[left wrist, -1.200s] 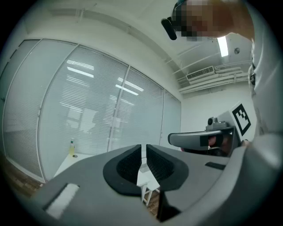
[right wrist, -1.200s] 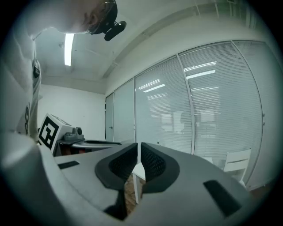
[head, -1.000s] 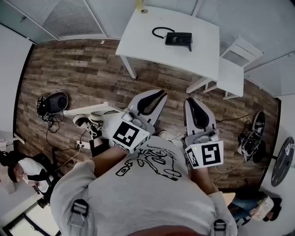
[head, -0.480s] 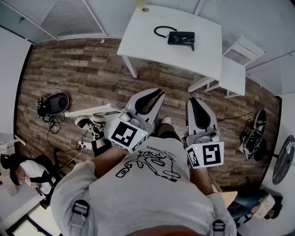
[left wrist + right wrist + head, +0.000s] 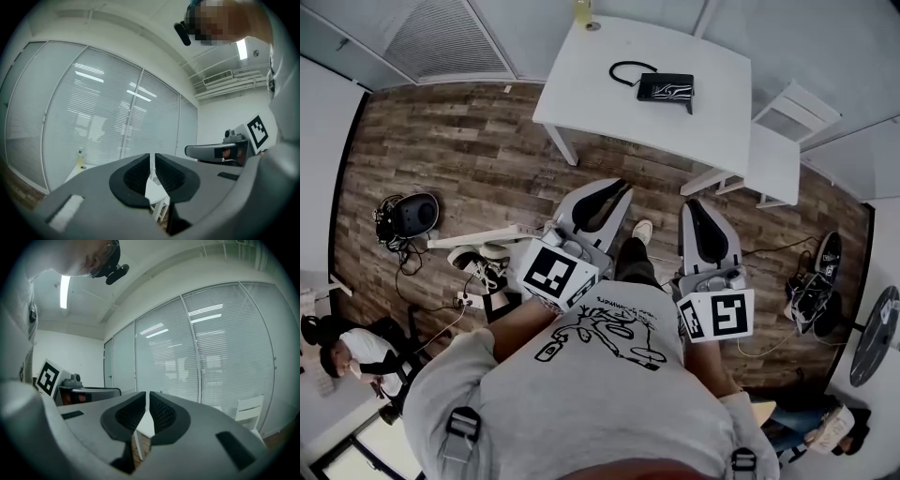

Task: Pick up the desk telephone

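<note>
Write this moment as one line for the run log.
left claw: shut, empty | right claw: shut, empty | black desk telephone: on white rectangular table, untouched | stage: grasp not yet begun

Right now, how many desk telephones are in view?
1. The desk telephone lies on the white table, toward its right side in the head view. The person's body hides some floor, so another could be hidden.
</note>
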Demonstrator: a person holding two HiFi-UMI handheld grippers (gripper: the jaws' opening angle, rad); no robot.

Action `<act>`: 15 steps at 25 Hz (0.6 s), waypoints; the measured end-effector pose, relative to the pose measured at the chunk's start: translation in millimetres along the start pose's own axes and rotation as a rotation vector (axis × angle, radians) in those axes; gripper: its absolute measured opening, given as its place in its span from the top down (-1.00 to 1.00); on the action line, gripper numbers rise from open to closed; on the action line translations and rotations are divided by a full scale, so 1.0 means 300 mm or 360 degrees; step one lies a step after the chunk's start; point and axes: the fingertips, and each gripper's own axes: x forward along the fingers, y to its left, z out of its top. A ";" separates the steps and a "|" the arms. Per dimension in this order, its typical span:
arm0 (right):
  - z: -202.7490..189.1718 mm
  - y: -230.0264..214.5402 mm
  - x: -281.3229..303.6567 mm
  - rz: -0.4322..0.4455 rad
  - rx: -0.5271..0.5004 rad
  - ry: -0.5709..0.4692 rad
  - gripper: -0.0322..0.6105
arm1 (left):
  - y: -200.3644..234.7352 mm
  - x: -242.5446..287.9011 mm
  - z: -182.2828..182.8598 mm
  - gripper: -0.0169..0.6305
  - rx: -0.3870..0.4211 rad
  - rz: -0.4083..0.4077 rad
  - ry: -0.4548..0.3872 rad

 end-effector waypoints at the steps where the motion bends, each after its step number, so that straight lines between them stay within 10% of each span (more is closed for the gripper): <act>1: -0.004 -0.022 0.015 0.0001 0.0002 0.0001 0.83 | 0.007 0.025 -0.005 0.85 -0.0002 0.0003 0.0006; 15: 0.028 -0.463 0.234 0.0016 0.0039 -0.0021 0.83 | 0.070 0.513 0.008 0.85 0.0008 0.0002 0.0057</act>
